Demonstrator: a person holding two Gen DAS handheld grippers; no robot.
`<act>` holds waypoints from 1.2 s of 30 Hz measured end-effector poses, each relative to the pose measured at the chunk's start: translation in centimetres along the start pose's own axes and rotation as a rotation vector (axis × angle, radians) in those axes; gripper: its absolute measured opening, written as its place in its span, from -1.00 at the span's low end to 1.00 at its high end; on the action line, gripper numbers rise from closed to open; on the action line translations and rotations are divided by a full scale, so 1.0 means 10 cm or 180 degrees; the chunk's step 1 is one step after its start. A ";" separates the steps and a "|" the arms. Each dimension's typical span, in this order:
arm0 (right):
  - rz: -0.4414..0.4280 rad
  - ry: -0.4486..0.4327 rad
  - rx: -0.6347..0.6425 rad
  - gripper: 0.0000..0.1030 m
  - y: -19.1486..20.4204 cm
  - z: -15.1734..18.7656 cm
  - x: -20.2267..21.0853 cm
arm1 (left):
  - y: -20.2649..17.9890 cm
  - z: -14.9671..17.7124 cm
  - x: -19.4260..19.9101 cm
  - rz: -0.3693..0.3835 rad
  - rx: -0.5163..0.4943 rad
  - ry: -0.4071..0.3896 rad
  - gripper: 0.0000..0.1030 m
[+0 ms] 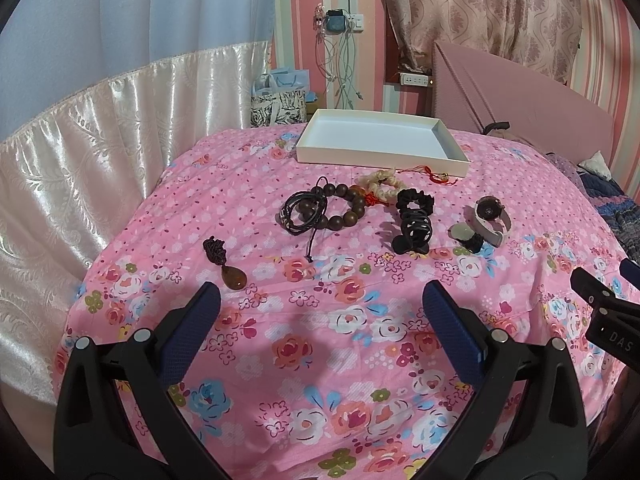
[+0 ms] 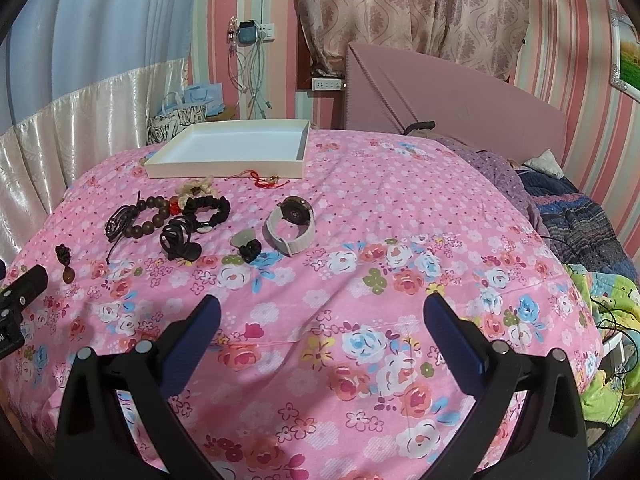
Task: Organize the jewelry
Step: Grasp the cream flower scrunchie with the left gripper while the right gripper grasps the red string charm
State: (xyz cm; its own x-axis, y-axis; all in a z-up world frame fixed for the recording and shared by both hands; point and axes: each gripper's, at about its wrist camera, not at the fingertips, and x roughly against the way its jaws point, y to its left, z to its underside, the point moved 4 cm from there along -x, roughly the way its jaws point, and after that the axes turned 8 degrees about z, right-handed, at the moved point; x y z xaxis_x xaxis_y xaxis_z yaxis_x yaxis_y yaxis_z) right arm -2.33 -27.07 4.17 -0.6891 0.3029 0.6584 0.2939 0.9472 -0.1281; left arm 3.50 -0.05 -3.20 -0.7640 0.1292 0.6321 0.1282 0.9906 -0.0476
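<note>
Pink floral bedspread (image 1: 320, 344), jewelry spread across far half, white tray (image 1: 382, 142) beyond it at far edge, nothing visible inside.

L to R in left wrist view:
- Amber pendant (image 1: 234, 278) w/ dark knotted cord, nearest L gripper, apart from the rest.
- Black cord (image 1: 300, 212) coiled, overlapping L side of wood bead bracelet (image 1: 348, 206); red knot at bracelet's R side.
- Cream scrunchie (image 1: 380, 184) just behind bracelet, near tray front wall.
- Red string charm (image 1: 430, 174) right by tray front wall.
- Black scrunchie (image 1: 416, 200), black claw clip (image 1: 412, 232) touching its near side.
- Pale stone (image 1: 460, 232) w/ black knot, just beside watch.
- Watch (image 1: 490, 216) w/ light strap, on its side, farthest R.

L gripper (image 1: 320, 304): jaws wide, nothing between, above bare bedspread near front edge, short of all pieces. Blue pads (image 1: 196, 320).

R gripper (image 2: 320, 316): jaws wide, holding nothing, over bare bedspread, R of the jewelry group. Watch (image 2: 290, 224) nearest piece to it, well ahead and L. Tray (image 2: 228, 154) far L in that view.

Each gripper's tip seen at edge of other's view.

Pink headboard (image 1: 520, 100) behind, R; rumpled blankets (image 2: 580, 216) on R side of bed.
</note>
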 end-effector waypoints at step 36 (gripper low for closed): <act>-0.0485 0.0384 0.0366 0.96 0.72 -1.08 -1.34 | 0.60 -0.88 -1.32 0.0133 0.0089 0.0528 0.94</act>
State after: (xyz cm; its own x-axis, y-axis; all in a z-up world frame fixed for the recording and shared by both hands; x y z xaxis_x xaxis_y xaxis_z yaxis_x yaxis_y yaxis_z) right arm 16.22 -25.43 2.45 -0.6335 0.1471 0.7596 0.1102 0.9889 -0.0996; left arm 19.96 3.77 -5.06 -0.6433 0.1633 0.7480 0.1381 0.9857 -0.0965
